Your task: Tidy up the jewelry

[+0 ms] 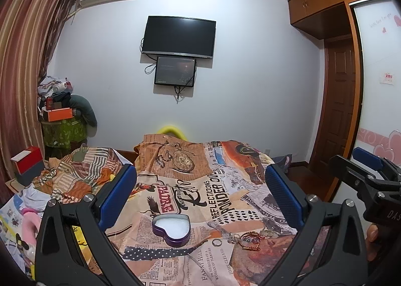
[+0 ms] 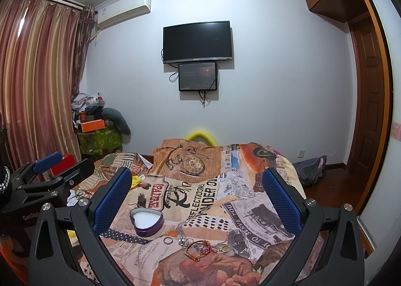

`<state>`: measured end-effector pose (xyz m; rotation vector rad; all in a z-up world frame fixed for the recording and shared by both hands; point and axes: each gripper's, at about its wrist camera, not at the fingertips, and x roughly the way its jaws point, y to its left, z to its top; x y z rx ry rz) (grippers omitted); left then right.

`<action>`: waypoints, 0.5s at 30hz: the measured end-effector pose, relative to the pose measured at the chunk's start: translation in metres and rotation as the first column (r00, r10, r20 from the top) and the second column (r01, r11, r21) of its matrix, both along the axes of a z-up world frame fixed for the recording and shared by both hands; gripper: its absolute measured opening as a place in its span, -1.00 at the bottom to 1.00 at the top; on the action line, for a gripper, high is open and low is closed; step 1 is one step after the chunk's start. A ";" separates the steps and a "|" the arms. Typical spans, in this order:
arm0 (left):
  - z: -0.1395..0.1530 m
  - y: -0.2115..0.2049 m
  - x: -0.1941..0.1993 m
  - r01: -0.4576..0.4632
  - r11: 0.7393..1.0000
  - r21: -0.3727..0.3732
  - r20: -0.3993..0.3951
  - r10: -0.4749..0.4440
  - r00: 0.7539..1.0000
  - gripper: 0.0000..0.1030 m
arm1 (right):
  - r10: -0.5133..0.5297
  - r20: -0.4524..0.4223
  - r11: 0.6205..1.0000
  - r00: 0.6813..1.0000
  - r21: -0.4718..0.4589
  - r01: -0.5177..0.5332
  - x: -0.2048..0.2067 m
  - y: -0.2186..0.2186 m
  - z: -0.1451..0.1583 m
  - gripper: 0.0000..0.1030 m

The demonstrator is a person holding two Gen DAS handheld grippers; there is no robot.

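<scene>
Jewelry lies loose on the printed newspaper-collage bedspread (image 1: 225, 193) in the left wrist view: a plain silver ring (image 1: 217, 243), a coppery wire bracelet with small beads (image 1: 250, 240) and a silvery tangle just beside it, all to the right of the open purple heart-shaped tin with a white lining (image 1: 171, 229). The left gripper (image 1: 200, 190) hovers above the bed with its blue-padded fingers wide apart and empty. The cloth is soft and busy in pattern, so a small ring could likely be pressed into a fold or missed against the print.

From the right wrist view, the right gripper (image 2: 196, 193) is equally spread and holds nothing. The ring (image 2: 168, 240), bracelet (image 2: 199, 248) and a small gold-coloured piece (image 2: 225, 248) sit near one another below the tin (image 2: 146, 220). Wide pads closing on the bracelet may snag the neighbouring tangle and drag it along. The light tin could slide or tip on the bedding if nudged.
</scene>
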<state>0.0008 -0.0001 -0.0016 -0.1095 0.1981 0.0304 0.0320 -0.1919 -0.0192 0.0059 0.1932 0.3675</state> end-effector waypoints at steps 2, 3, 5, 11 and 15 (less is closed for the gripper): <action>0.000 0.000 0.000 0.002 1.000 -0.002 0.000 -0.002 1.000 1.00 | 0.000 0.001 1.000 1.000 0.000 0.000 0.000 0.000 0.000 1.00; 0.000 -0.001 0.000 0.003 1.000 -0.002 0.001 -0.003 1.000 1.00 | 0.000 0.001 1.000 1.000 0.000 0.000 -0.001 0.000 0.000 1.00; -0.001 -0.001 0.000 0.003 1.000 -0.001 0.002 -0.003 1.000 1.00 | 0.000 0.001 1.000 1.000 0.001 0.000 -0.001 0.000 0.000 1.00; -0.001 -0.001 0.000 0.003 1.000 -0.001 0.002 -0.003 1.000 1.00 | 0.000 0.002 1.000 1.000 0.000 0.000 0.000 -0.001 0.000 1.00; -0.001 -0.001 0.000 0.003 1.000 -0.001 0.002 -0.003 1.000 1.00 | -0.001 0.002 1.000 1.000 0.000 0.001 0.000 -0.001 0.000 1.00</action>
